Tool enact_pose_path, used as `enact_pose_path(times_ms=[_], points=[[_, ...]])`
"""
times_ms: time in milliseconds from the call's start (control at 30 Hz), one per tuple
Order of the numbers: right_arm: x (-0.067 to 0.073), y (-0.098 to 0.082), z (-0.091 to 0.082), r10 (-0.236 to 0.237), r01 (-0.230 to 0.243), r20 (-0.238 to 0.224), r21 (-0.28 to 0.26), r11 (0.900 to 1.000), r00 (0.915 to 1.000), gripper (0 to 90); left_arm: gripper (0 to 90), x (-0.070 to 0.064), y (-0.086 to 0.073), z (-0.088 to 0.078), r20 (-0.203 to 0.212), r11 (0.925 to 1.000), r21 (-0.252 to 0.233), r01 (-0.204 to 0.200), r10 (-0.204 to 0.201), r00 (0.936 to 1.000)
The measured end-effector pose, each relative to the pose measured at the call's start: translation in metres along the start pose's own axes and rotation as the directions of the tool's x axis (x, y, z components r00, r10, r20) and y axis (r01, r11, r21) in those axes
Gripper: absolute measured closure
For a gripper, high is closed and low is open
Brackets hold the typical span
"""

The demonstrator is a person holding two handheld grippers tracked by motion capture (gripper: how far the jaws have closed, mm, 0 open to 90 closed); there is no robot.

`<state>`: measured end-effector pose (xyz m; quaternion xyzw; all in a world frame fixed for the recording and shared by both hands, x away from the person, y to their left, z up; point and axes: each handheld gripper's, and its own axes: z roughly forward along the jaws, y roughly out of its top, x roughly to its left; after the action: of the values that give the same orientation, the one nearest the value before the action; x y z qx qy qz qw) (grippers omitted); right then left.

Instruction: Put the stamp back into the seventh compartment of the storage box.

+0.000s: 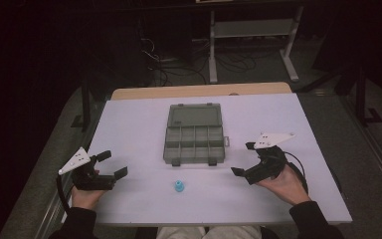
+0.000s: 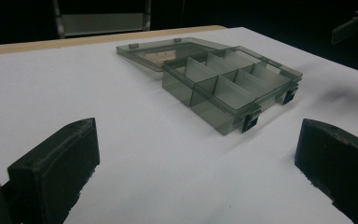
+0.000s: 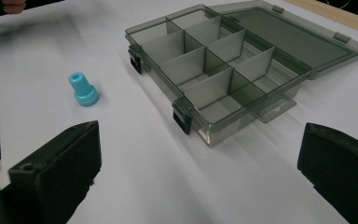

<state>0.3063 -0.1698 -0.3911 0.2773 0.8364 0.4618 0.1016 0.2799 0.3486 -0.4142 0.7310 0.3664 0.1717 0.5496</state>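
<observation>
White bench (image 1: 129,124) in a dark room, left tongs (image 1: 113,164) and right tongs (image 1: 243,158) both wide apart and holding nothing, small blue piece (image 1: 179,186) between them, open grey compartment box (image 1: 195,134) just beyond, cables on the floor (image 1: 179,69) behind.

divided box (image 1: 194,142) mid-table (image 1: 129,124), lid behind; small peg (image 1: 179,186) before it, between both grippers.

Dim room, dark surround beyond the brightly lit white table (image 1: 129,129); soft shadows under the box (image 3: 242,70), close jaws slightly blurred, high view grainy, no glare.
</observation>
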Motion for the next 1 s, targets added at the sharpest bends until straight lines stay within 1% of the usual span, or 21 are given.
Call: enact_pose_path(times_ms=[233, 633, 1000], points=[[0.004, 0.007, 0.007, -0.018, 0.018, -0.024, 0.011, 1.000, 0.9996, 0.0, 0.0, 0.000, 0.000, 0.000, 0.000, 1.0000, 0.000, -0.001, 0.001, 1.0000], [0.014, 0.016, 0.022, -0.048, 0.052, -0.066, 0.052, 0.997, 0.9966, 0.0, 0.0, 0.000, 0.000, 0.000, 0.000, 1.0000, 0.000, -0.001, 0.001, 1.0000], [0.021, 0.022, 0.032, -0.073, 0.079, -0.092, 0.069, 0.994, 0.9932, 0.0, 0.0, 0.000, 0.000, 0.000, 0.001, 1.0000, 0.000, -0.002, 0.002, 1.0000]])
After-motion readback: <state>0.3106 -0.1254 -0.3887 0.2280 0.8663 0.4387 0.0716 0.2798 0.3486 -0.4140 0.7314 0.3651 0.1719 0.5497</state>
